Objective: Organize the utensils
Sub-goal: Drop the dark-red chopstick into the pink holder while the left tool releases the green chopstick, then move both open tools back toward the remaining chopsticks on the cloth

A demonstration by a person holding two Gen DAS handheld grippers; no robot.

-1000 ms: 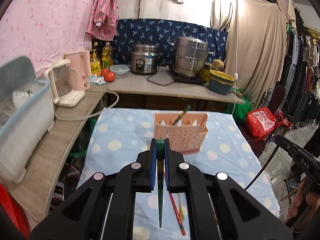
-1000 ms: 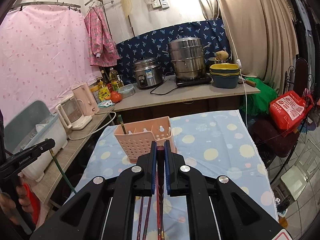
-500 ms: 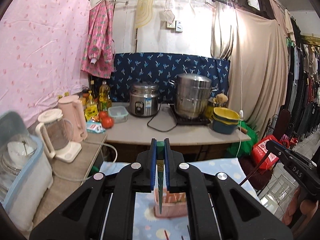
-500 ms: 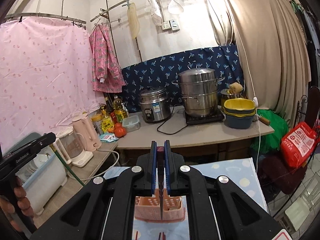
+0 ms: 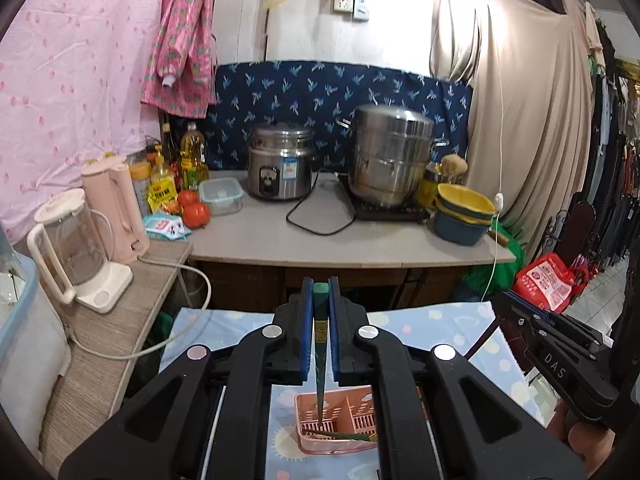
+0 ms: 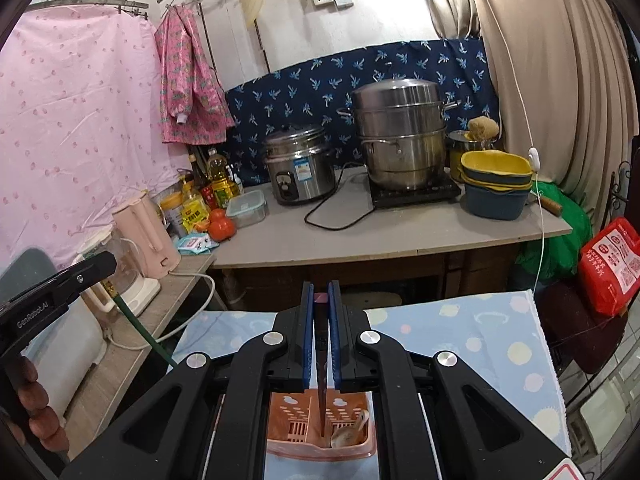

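The pink basket (image 5: 338, 424) sits on the bench w/ the spotty blue cloth (image 5: 448, 320), right under both tools. That is the big thing here: each stick hangs straight down over the basket, long way up-and-down, tip pointing into it. The left tool (image 5: 321, 292) is pressed tight on a green chopstick (image 5: 320, 360); its thin tip looks to be just over, maybe just inside, the left part of the basket. The right tool (image 6: 321, 294) is pinching a dark red chopstick (image 6: 322, 400) the same way, w/ the tip low in the middle of the basket (image 6: 320, 448). Can't tell if either tip touches the bottom. Both hands look abt as near the basket as each other. Inside the basket a green stick (image 5: 344, 435) lies flat across the bottom, and a pale spoon (image 6: 352, 432) leans in the part to the right of the red tip. My guess: the sticks only need to go down and be let go. The flat stick and the spoon could get bumped, and the little walls inside the basket could catch a tip. Past the basket, well apart, is a long counter (image 5: 340, 244) w/ a rice cooker (image 5: 280, 168), a big steel pot (image 5: 390, 160), stacked bowls (image 5: 464, 212), tomatoes (image 5: 195, 212) and a pink kettle (image 5: 116, 208). None of that is in the way.
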